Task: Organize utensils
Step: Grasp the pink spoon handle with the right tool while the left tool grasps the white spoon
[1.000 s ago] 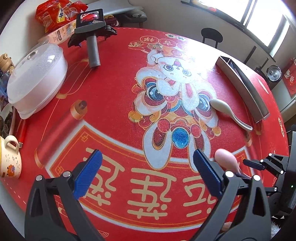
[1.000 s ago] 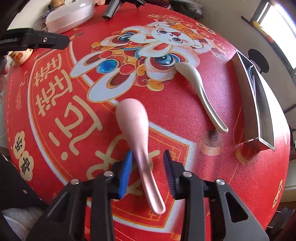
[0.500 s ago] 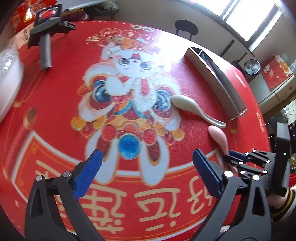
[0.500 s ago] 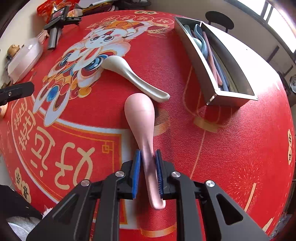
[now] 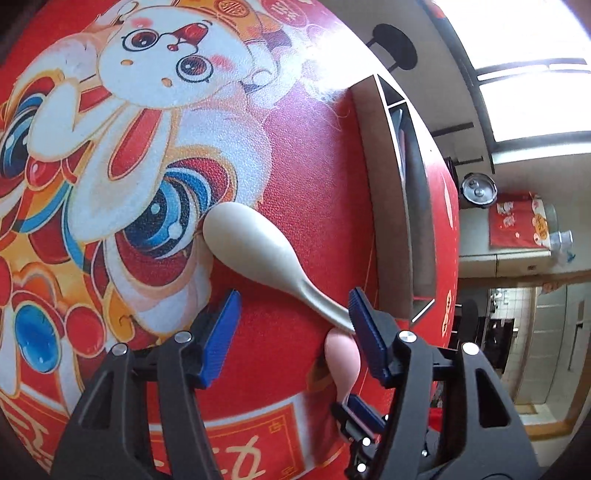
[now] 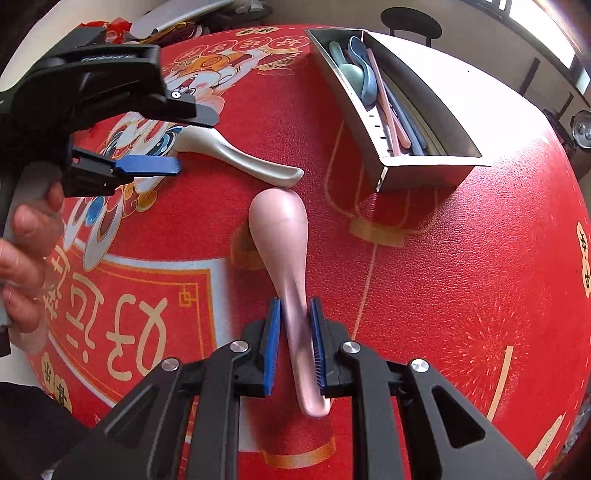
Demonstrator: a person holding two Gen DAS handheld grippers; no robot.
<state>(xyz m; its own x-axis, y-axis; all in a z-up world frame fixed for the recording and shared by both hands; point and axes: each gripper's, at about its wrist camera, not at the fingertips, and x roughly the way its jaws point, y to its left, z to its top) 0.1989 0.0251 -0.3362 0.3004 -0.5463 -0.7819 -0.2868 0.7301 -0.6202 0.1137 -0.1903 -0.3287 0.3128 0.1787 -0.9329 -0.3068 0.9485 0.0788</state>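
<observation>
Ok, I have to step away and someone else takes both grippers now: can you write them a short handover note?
Right gripper: shut on the pink spoon, clamped on its handle; its bowl sits on the red mat.
Left gripper: jaws closing, nothing gripped yet; the cream spoon lies on the mat, its handle by the right-hand pad.
Metal tray: already holds blue and green spoons plus long sticks.
Left to do: carry the pink spoon to the tray, then grip and move the cream one.

**Daylight and Glare Across a Red Tablecloth**

Bright daylight from blown-out windows (image 5: 535, 33) at upper right. White glare on the tablecloth (image 5: 317, 85) near the far edge. Heavy fisheye bending, dark corners; soft shadows, mostly sharp focus.
</observation>
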